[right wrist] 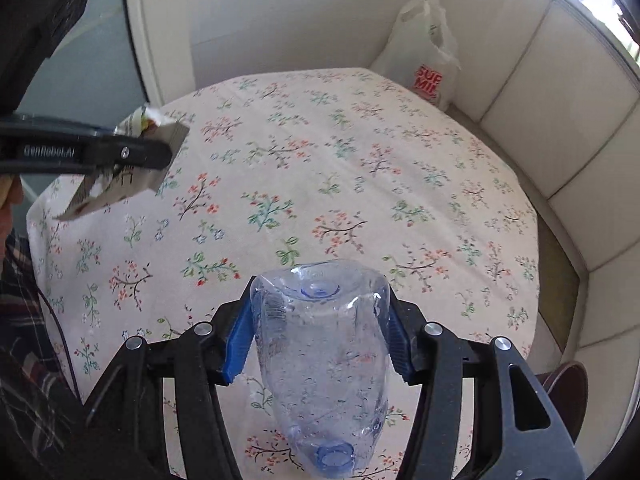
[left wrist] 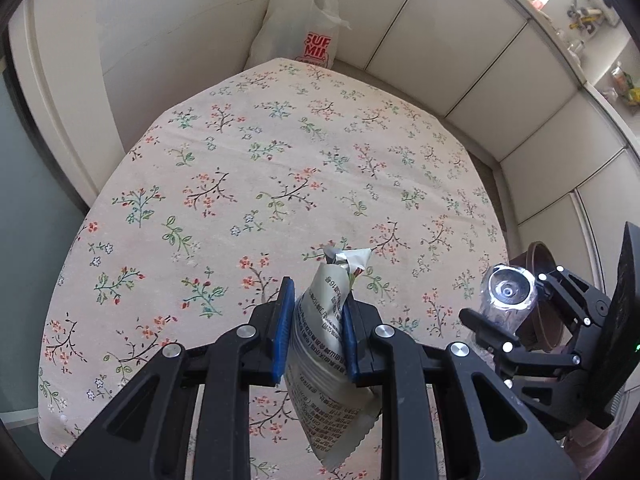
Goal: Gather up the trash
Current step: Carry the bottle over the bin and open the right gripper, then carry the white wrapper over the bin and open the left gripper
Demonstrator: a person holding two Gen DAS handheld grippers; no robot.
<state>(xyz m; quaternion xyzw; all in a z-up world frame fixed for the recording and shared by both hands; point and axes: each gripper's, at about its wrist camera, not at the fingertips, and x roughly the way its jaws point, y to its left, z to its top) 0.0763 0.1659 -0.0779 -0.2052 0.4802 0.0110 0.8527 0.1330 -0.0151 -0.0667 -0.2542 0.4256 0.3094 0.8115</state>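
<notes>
A crumpled grey-white snack wrapper (left wrist: 320, 344) with printed text hangs above the floral tablecloth (left wrist: 280, 160). My left gripper (left wrist: 318, 304) is shut on its middle, blue pads pressing both sides. From the right wrist view the left gripper (right wrist: 164, 152) appears side-on at the left, the wrapper (right wrist: 116, 188) sticking out of it. My right gripper (right wrist: 320, 320) is shut on a clear plastic bottle (right wrist: 324, 360), its blue cap toward the camera and its base pointing away. In the left wrist view, the right gripper (left wrist: 510, 302) and the bottle (left wrist: 506, 288) show at the right edge.
A white plastic bag with red lettering (left wrist: 298, 28) (right wrist: 430, 60) stands in the corner past the table's far edge. White padded panels (right wrist: 560, 120) run along the right. A brown round container (left wrist: 540, 260) (right wrist: 568, 384) sits beside the table. A plaid sleeve (right wrist: 24, 320) shows at the left.
</notes>
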